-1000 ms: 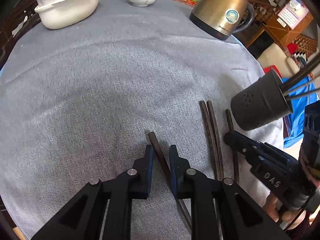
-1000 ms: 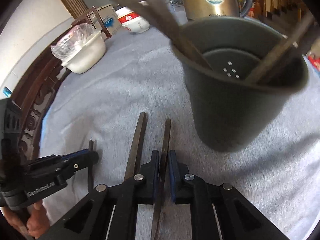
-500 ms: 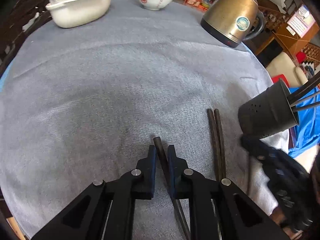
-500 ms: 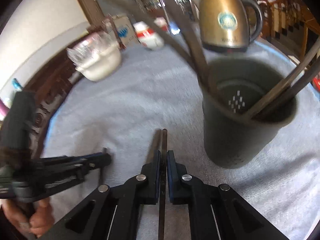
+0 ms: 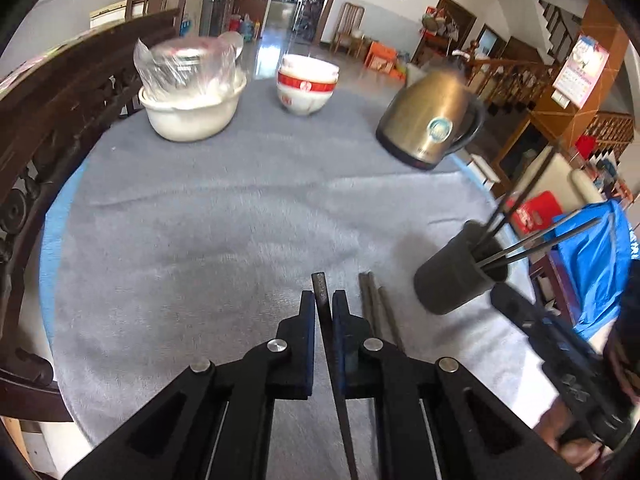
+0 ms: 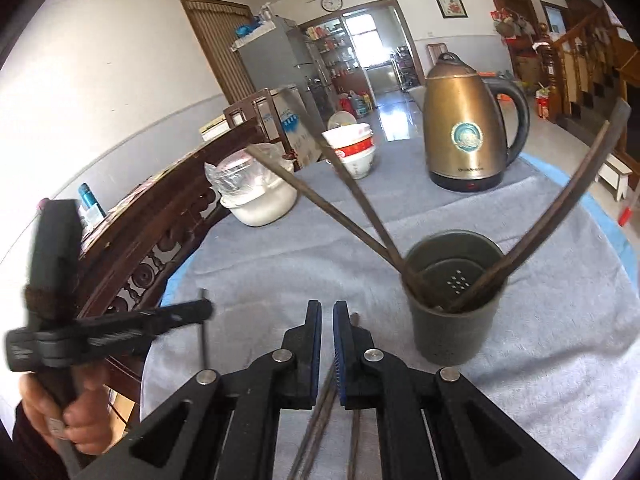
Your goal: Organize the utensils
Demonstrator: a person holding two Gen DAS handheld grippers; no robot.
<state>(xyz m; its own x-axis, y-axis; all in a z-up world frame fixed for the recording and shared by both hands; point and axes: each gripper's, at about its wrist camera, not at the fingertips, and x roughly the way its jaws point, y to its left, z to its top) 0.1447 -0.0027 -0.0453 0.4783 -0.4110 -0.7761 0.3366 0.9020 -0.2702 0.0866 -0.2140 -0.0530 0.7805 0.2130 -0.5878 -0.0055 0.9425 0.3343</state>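
Left claw (image 5: 323, 312) clamping chopstick (image 5: 322, 294), holder (image 5: 456, 280) near cloth edge (image 5: 516, 276)

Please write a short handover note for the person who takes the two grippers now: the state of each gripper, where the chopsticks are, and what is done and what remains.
Left gripper: shut on one chopstick, lifted off the grey cloth.
Right gripper: narrow gap, nothing clamped, above the loose chopsticks.
Done: several chopsticks stand in the dark holder.
Left: drop in the held one, then the loose ones.
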